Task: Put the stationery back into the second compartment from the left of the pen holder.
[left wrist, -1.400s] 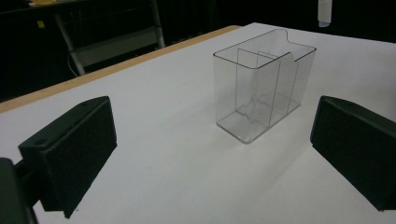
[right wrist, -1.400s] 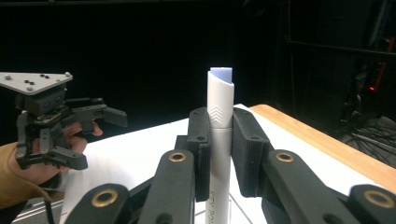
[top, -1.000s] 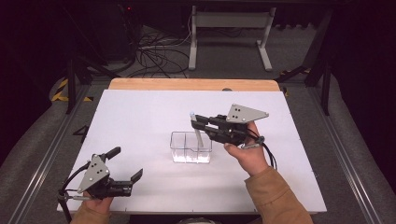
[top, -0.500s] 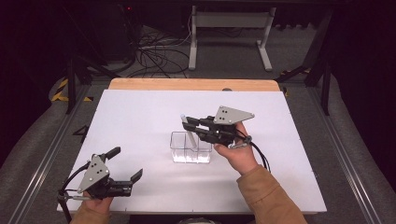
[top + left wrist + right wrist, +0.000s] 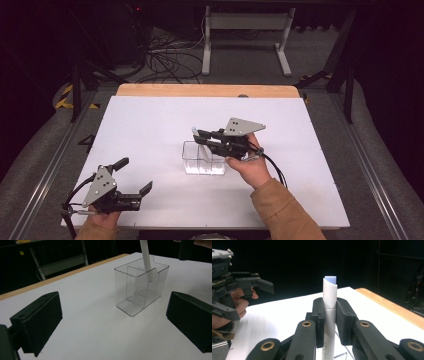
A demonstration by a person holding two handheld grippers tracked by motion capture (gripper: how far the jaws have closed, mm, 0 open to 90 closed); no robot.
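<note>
Lowering a white marker into the clear organizer looks like the step in hand. The right gripper is clamped on the marker barrel, cap end up, and holds it above the organizer's far side. To do it well: keep the barrel near upright, clear the rim and inner dividers, and release only once the tip is well down inside.

In the left gripper view the marker's lower end sits in a rear compartment; whether it touches the floor is hard to tell through the plastic. The other compartments look empty.

The left gripper hangs at the near left table edge, jaws apart, holding nothing.
</note>
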